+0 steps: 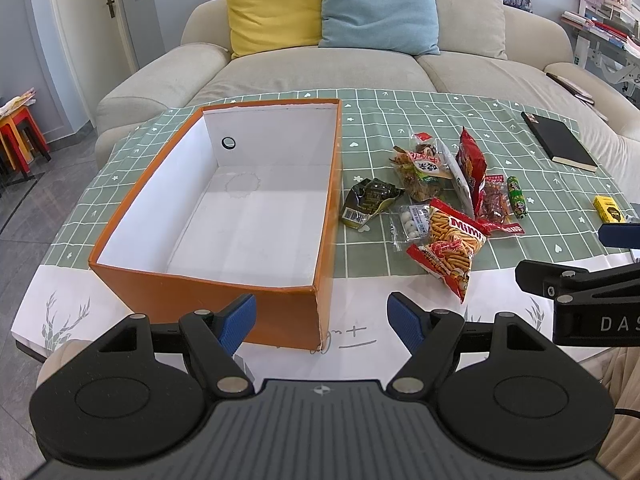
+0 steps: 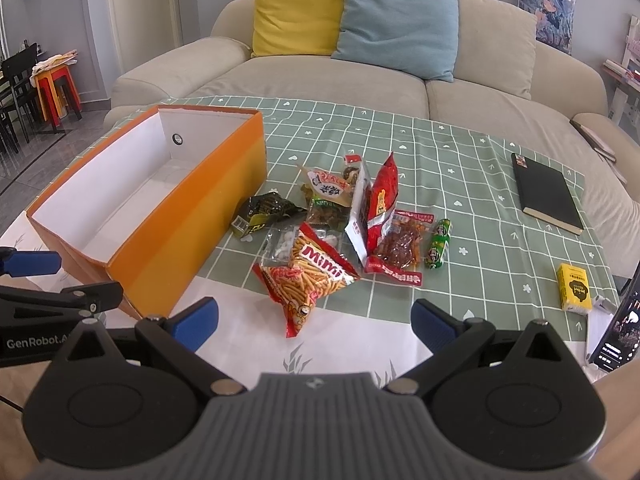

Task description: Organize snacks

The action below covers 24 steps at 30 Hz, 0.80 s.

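An orange box (image 1: 168,276) (image 2: 180,232) with a white, empty inside stands open on the table's left half. To its right lies a pile of snacks: a red Mimi stick bag (image 1: 452,244) (image 2: 316,276), a dark green packet (image 1: 368,200) (image 2: 266,212), a clear pouch of white candies (image 1: 410,222) (image 2: 280,246), a tall red bag (image 1: 472,164) (image 2: 382,196), a red dried-meat pack (image 2: 404,242) and a green sausage (image 1: 517,195) (image 2: 439,245). My left gripper (image 1: 322,320) is open over the box's near right corner. My right gripper (image 2: 314,320) is open just short of the Mimi bag.
A black notebook (image 1: 560,142) (image 2: 546,192) and a small yellow box (image 1: 609,209) (image 2: 575,287) lie on the green checked tablecloth (image 2: 460,168) at the right. A phone (image 2: 620,324) leans at the right edge. A beige sofa (image 1: 320,72) with cushions stands behind the table.
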Motion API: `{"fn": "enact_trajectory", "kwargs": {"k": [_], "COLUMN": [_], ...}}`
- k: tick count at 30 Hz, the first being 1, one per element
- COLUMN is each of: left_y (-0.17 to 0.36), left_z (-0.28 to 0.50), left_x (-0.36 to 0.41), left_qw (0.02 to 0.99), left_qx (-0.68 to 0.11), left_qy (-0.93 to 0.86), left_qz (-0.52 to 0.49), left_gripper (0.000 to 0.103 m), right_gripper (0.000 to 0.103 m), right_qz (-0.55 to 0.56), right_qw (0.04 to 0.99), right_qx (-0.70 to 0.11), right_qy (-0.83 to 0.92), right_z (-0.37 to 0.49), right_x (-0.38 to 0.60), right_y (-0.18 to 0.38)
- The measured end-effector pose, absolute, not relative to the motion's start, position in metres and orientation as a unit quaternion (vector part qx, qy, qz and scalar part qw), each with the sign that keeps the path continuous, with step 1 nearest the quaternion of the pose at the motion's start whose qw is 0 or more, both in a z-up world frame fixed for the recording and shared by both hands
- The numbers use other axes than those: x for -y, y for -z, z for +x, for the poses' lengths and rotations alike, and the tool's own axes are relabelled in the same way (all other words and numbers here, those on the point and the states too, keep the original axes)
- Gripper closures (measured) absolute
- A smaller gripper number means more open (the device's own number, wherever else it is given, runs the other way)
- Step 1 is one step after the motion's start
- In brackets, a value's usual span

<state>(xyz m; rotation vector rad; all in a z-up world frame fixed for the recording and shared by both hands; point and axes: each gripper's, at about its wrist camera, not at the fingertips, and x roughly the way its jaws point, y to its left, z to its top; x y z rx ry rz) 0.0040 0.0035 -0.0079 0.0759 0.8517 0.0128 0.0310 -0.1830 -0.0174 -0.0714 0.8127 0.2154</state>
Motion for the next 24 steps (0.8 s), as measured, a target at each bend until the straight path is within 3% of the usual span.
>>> {"fn": "enact_trajectory", "kwargs": {"k": [19,24], "left_y": [0.003,0.002], "left_z": [0.004,0.011], "left_x": [0.002,0.008], "left_qw": [0.917,0.918], "left_qx": [-0.397,-0.393], "left_qy": [0.014,0.046], "left_qz": [0.037,0.028], "left_gripper": [0.017,0.033], "right_gripper": [0.004,0.005], "right_qz": [-0.033,-0.024], "right_qw": [0.914,0.922], "right_qx": [-0.391,-0.372], "right_qy": [-0.108,-0.106], "right_z": [0.033,0.04], "right_x": [0.188,0.204], "right_y": [0.022,0.031]}}
